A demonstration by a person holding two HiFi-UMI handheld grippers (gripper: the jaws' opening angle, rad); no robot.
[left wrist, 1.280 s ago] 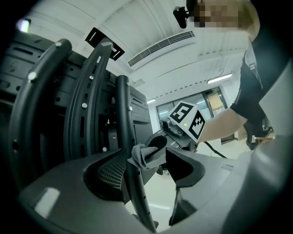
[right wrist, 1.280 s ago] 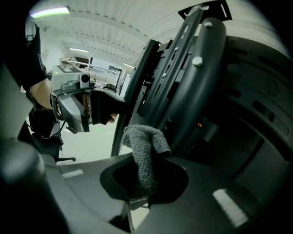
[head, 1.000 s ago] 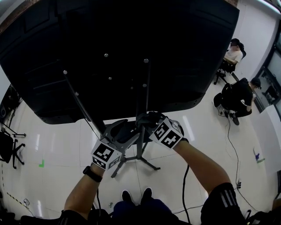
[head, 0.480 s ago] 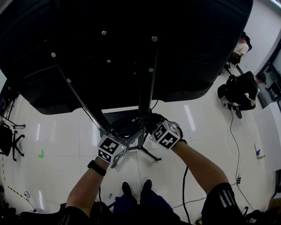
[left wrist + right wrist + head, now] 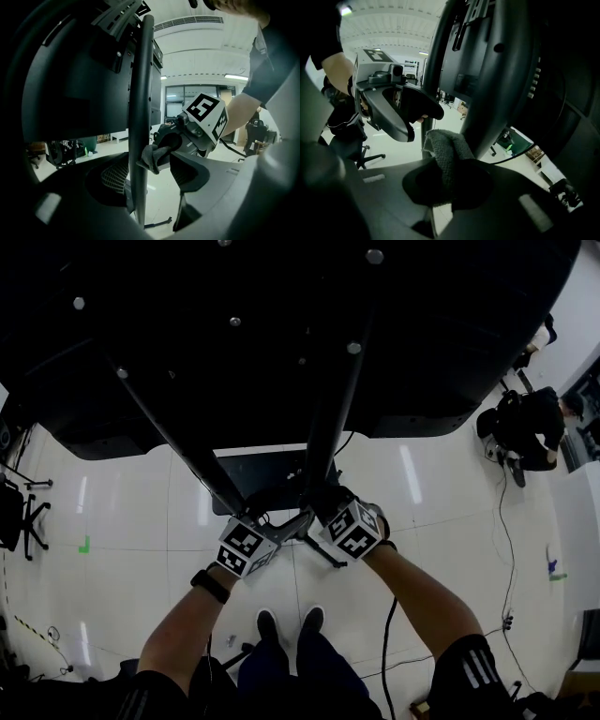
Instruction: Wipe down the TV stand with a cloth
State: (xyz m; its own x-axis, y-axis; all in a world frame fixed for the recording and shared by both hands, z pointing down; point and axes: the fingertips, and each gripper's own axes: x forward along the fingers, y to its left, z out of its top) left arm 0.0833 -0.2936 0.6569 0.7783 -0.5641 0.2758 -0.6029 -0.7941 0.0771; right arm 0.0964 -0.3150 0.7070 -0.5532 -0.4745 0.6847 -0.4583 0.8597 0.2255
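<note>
The black TV (image 5: pixel 281 324) hangs on its stand, whose dark pole (image 5: pixel 328 427) slants down to splayed feet (image 5: pixel 323 554) on the white floor. My right gripper (image 5: pixel 323 512) is shut on a grey cloth (image 5: pixel 447 159) and presses it against the pole (image 5: pixel 487 93). The left gripper view shows that cloth (image 5: pixel 152 157) bunched on the pole (image 5: pixel 140 117). My left gripper (image 5: pixel 272 532) is beside it, and its jaws (image 5: pixel 150 173) stand open with the pole between them, close to the left pad (image 5: pixel 115 176).
A thinner stand strut (image 5: pixel 178 446) slants down on the left. Two people (image 5: pixel 525 418) sit at the far right. An office chair (image 5: pixel 19 521) stands at the left edge. A cable (image 5: pixel 497 549) trails on the floor, and my shoes (image 5: pixel 286 624) are below the grippers.
The head view has closed in under the TV, which now fills the top. Both grippers remain at the pole and sit nearer the stand's feet than before.
</note>
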